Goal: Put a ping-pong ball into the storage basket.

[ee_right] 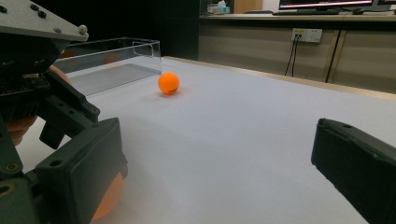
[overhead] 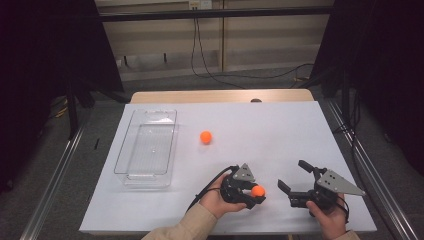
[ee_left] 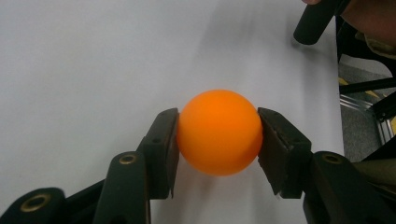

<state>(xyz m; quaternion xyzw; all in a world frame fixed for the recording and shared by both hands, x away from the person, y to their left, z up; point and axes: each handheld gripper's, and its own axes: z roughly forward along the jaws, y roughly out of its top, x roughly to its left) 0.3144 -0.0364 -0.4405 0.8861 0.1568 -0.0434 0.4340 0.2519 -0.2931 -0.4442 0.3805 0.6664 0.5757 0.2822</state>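
Your left claw (overhead: 252, 192) grips orange ball (overhead: 258, 190), lower centre of high view, low over white surface (overhead: 280, 130). Your right claw (overhead: 296, 177) spread wide, just beside it. Second ball (overhead: 206, 137) mid-frame, near clear tray (overhead: 126, 150).

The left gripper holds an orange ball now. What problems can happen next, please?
1. The held ball is round and smooth, and the left gripper pinches it only at two small spots on its sides, so it may slip out and roll off the table.
2. The clear bin lies well to the left; a long carry gives more chance to drop it.
3. The second ball lies loose near that path; a bump could send it rolling.
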